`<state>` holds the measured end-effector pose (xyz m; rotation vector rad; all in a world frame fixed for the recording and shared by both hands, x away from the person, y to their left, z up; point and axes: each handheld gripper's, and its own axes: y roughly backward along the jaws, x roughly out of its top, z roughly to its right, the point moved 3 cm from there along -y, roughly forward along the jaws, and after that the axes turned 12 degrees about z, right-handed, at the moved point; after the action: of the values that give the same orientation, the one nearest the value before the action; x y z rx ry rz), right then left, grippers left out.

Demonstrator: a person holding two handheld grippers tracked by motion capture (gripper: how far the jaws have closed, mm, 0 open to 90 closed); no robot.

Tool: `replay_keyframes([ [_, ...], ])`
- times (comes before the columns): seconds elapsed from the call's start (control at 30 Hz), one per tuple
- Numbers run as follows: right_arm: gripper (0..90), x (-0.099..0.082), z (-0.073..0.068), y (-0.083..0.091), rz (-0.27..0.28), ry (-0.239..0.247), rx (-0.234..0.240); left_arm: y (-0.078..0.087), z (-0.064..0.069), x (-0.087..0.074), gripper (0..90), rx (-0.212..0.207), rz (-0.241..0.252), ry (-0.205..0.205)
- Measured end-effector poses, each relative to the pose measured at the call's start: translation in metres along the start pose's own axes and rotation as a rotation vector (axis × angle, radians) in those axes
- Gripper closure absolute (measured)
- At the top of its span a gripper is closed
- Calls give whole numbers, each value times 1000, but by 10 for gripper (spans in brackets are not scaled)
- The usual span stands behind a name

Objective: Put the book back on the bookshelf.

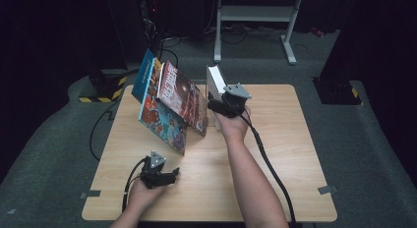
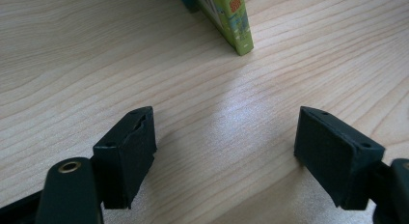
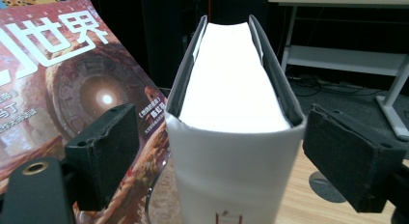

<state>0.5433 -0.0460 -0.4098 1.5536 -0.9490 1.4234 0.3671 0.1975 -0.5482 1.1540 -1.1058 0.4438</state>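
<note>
White book between the jaws

A thick white book stands upright on its end between the right gripper jaws, page block facing up, with a small gap showing at each pad (neither presses on the cover). Beside it on the left leans a reddish magazine; behind, a grey table frame on dark floor.

A thick white-covered book stands upright on the wooden table, its white page block facing up, just beside two colourful books leaning toward it.
</note>
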Motion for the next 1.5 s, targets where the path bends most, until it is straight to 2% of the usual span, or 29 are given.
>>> replay_keyframes([
  [0.3,108,0,3,22,12,-12,23,0,0,0,226,1,-1,-2],
  [0.53,109,-2,5,40,-3,-14,45,1,0,0,224,-2,0,-3],
  [0.7,113,-4,4,59,27,14,67,1,0,0,214,-8,-3,-8],
  [0.8,111,-5,4,70,7,11,74,0,0,0,206,-12,-7,-13],
  [1.07,111,-8,7,101,-2,10,89,0,0,0,164,-6,-12,1],
  [1.33,109,-18,15,132,-20,14,83,-1,0,0,141,1,-18,4],
  [1.5,109,-30,26,151,-52,22,53,-2,0,1,133,1,-26,-3],
])
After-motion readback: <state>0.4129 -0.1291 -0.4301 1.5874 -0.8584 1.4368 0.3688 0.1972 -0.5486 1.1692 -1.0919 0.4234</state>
